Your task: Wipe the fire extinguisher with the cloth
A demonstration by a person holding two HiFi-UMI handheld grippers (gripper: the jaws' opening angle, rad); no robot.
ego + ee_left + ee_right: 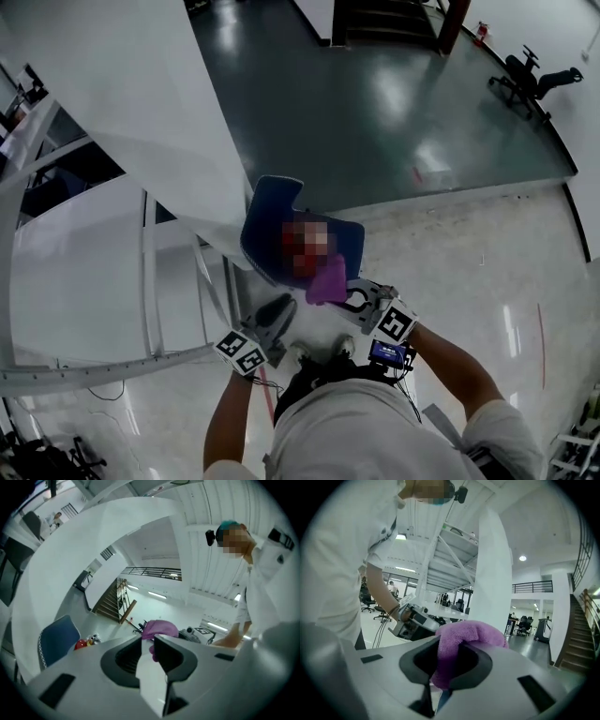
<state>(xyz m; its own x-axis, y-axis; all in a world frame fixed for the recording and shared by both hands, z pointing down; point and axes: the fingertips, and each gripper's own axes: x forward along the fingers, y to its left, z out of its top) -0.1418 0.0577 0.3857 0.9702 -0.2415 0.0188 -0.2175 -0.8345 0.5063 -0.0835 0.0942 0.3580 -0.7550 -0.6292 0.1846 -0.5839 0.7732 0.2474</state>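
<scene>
Left claw (pixel 148 641) nearest: jaws a crack apart, empty. Right claw (pixel 449 646) clamped on purple cloth (pixel 471 632). Beyond, the red fire extinguisher (pixel 81 644) sits at the blue chair (pixel 56 639), seat or floor unclear. Suggest: steady it with the left, press a broad fold, wipe downward.

In the left gripper view the fire extinguisher (pixel 84 643) is too small to tell its parts. It shows at 9 o'clock from the cloth (pixel 160 628). Its lower part is hidden behind the body of the left gripper (pixel 148 644), and so is the bottom of the blue chair (pixel 56 639). In the head view the extinguisher is almost fully covered. The lower end of the cloth goes down between the jaws of the right gripper (pixel 449 656), out of sight.
</scene>
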